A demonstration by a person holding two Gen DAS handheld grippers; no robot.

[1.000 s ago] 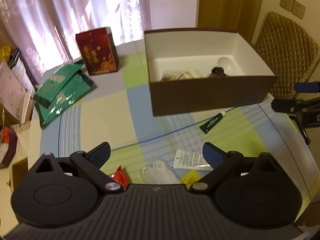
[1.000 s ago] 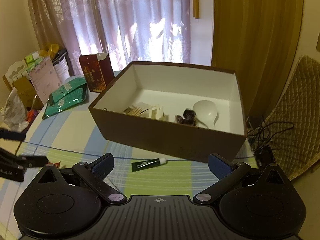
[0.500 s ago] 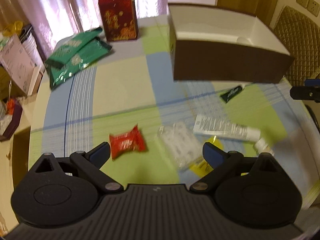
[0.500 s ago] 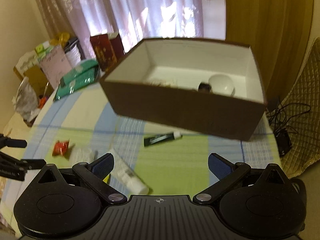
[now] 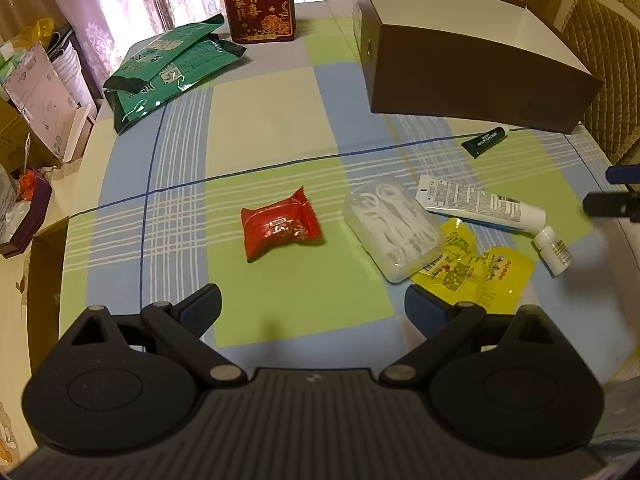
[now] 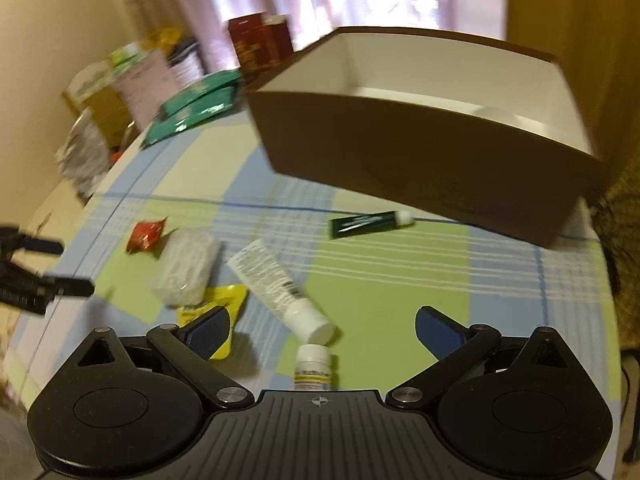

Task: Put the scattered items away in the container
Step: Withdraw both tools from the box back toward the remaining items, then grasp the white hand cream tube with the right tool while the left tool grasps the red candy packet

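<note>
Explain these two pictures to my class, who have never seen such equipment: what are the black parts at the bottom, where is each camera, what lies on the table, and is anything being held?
The black parts are two hand-held grippers, each carried by a person, each with a camera looking forward along its two blue-padded fingers. One picture comes from the left gripper, the other from the right gripper. Both are open and hold nothing.

On the checked tablecloth lie a red candy packet, a clear box of white floss picks, a white tube, yellow sachets, a small white bottle and a dark green tube. Behind them stands the brown box, the container for tidying. The right picture is blurred.
</note>
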